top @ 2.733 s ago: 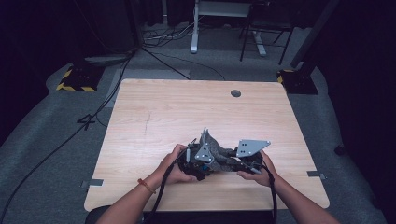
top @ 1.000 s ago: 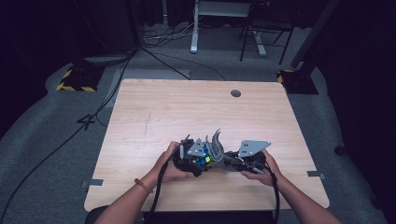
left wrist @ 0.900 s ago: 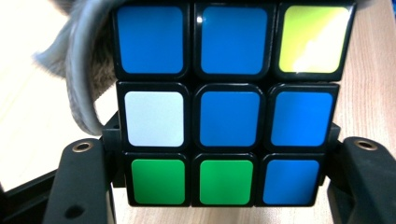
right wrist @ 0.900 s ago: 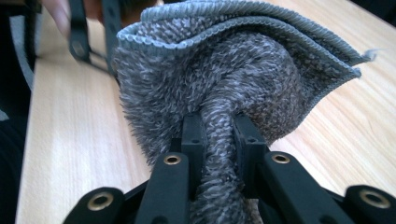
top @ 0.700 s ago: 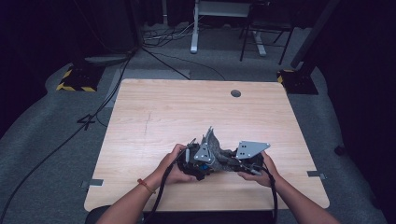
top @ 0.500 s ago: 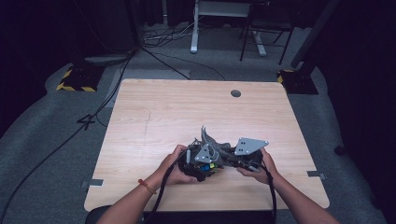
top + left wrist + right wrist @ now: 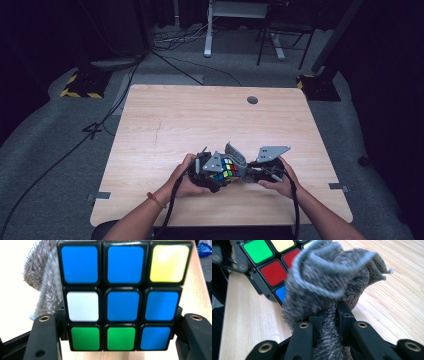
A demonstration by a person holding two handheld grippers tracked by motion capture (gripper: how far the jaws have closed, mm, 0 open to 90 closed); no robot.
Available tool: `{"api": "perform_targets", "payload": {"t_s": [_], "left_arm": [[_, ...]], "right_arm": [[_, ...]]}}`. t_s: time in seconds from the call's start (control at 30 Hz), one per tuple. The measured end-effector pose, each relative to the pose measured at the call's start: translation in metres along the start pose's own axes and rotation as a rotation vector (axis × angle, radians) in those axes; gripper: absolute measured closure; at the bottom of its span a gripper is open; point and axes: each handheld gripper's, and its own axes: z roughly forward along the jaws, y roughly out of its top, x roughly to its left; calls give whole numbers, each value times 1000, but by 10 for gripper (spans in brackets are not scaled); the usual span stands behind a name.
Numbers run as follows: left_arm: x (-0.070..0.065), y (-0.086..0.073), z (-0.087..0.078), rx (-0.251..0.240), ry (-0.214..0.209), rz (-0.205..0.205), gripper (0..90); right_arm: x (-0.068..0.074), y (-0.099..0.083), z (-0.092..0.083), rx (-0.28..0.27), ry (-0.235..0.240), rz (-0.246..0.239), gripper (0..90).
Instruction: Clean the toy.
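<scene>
Puzzle cube [image 7: 121, 296] clamped in left claw [image 7: 117, 340]; right claw [image 7: 329, 327], level, pinches grey cloth [image 7: 332, 282] against it.

Bare table [image 7: 200, 120] beyond the cube [image 7: 229, 169] gives free passage.

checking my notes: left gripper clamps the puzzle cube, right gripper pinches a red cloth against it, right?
Not quite: the cloth is grey, not red, as the right gripper view shows. The rest holds: the left gripper clamps the puzzle cube, and the right gripper pinches the cloth.
</scene>
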Motion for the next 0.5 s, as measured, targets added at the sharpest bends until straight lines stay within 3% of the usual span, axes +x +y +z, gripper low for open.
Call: {"api": "perform_targets", "payload": {"t_s": [0.1, 0.33, 0.43, 0.5], "left_arm": [[0, -1, 5, 23, -3, 6, 332], [0, 0, 4, 13, -14, 10, 330], [0, 1, 1, 2, -10, 9, 333], [3, 3, -5, -34, 5, 1, 334]], "right_arm": [[-1, 1, -3, -33, 24, 19, 779], [7, 6, -7, -74, 20, -27, 779], [8, 8, -7, -66, 15, -35, 779], [8, 7, -3, -28, 16, -37, 779]]}}
